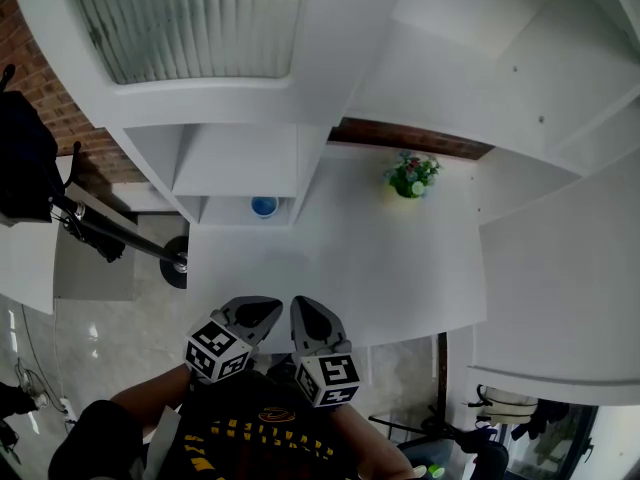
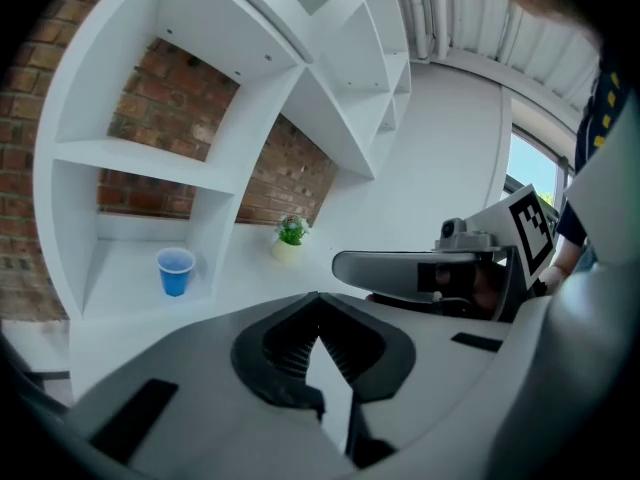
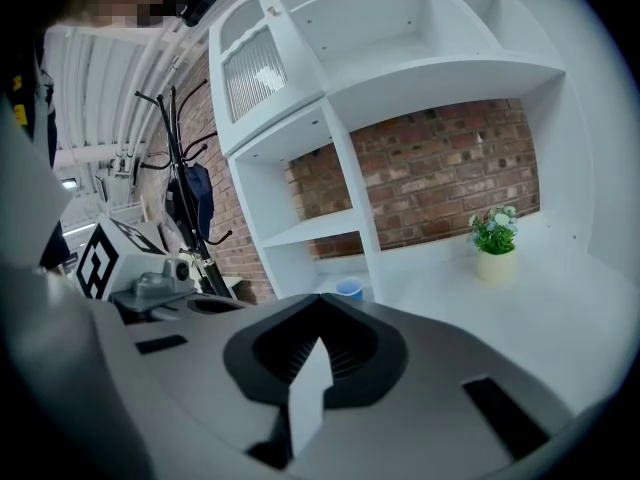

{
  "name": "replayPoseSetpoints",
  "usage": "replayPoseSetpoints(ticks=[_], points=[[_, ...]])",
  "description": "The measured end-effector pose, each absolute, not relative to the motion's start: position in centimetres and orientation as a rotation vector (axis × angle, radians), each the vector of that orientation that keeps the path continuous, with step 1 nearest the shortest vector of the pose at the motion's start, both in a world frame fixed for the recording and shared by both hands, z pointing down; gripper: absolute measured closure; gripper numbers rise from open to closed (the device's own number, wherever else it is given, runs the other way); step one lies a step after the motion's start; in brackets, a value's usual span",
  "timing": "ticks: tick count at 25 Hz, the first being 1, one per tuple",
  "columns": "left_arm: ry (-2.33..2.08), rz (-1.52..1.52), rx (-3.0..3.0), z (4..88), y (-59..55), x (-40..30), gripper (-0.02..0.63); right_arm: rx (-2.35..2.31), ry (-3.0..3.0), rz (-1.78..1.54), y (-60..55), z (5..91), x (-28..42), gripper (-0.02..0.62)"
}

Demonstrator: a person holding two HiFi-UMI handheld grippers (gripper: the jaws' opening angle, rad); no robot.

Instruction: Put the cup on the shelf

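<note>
**Desk:** Where is the cup?

**Me:** I see the blue cup [image 1: 264, 206] standing upright, mouth up, in the low compartment of the white shelf unit [image 1: 240, 158]. From my head view that is close to twelve o'clock from my two grippers and well apart from both. Nothing touches it.

**Desk:** And your hands?

**Me:** My left gripper [image 1: 268, 311] is clenched, its tips meeting with nothing between them. My right gripper [image 1: 306, 313] looks the same in its own view: jaws together and empty. They sit side by side near the edge of the white tabletop [image 1: 380, 268], at six o'clock in the head view, both aimed toward the shelves.

**Desk:** Anything else on the surface?

**Me:** A small potted plant [image 1: 411, 176] stands at about one o'clock from the grippers, against the brick wall [image 1: 410, 138]. It is off at three o'clock from the cup, with a shelf divider between them.
</note>
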State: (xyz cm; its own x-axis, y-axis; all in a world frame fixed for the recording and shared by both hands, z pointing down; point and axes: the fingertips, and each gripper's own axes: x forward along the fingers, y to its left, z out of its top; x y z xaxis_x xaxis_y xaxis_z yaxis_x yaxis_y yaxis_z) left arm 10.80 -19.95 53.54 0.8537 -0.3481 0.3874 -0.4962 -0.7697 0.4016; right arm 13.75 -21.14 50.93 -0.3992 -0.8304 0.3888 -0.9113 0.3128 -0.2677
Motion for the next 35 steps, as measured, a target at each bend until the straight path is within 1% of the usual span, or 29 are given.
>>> replayPoseSetpoints(ticks=[17, 35], points=[[-0.646, 0.42, 2.543, 53.2, -18.4, 11.2, 0.604, 1.613, -2.421, 0.651, -19.5, 49.7, 13.9, 0.601], [-0.697, 0.412, 2.517, 53.5, -17.5, 9.3, 0.604, 1.585, -2.43, 0.623, -18.0, 49.5, 12.8, 0.601]])
